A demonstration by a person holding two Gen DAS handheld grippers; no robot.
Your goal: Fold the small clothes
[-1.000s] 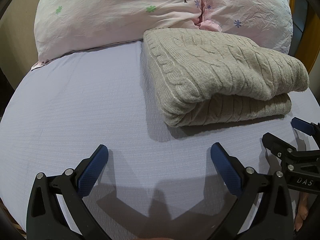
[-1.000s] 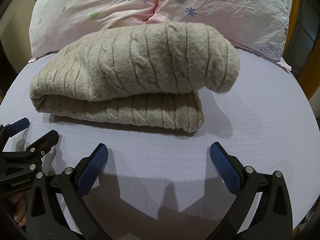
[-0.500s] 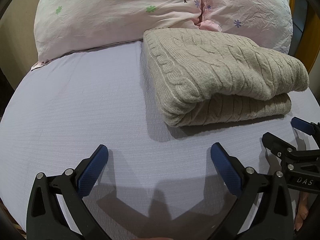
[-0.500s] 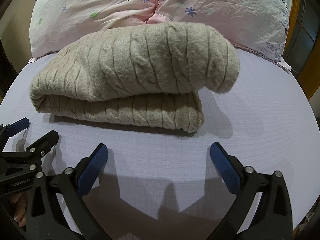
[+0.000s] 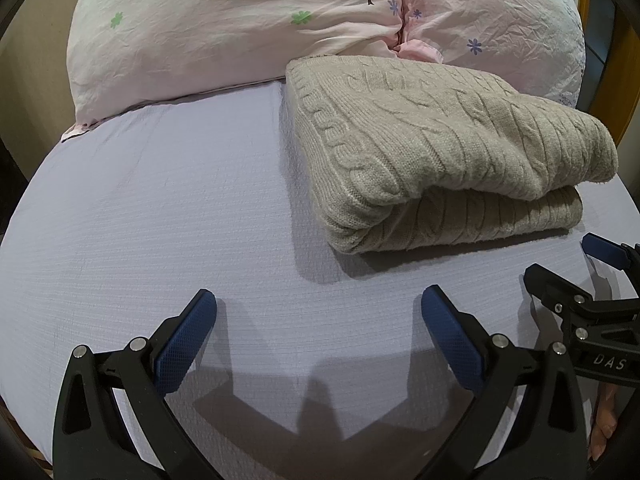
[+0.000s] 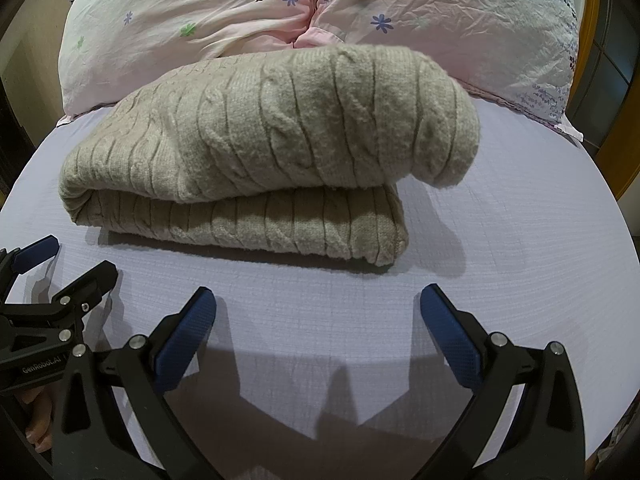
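Warm indoor light, sharp forward shadows, perhaps slightly soft fisheye-bent edges.

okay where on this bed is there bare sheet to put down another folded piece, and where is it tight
Widest bare sheet: left of the folded sweater, below the pillows. A smaller patch lies right of the sweater. Tight: the sweater's far edge meets the pillows, and the near strip holds the open left gripper and right gripper.

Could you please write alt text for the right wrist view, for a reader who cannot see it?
A folded beige cable-knit sweater lies on a lavender bed sheet, before pink floral pillows. The right gripper, jaws open, hovers empty in front.
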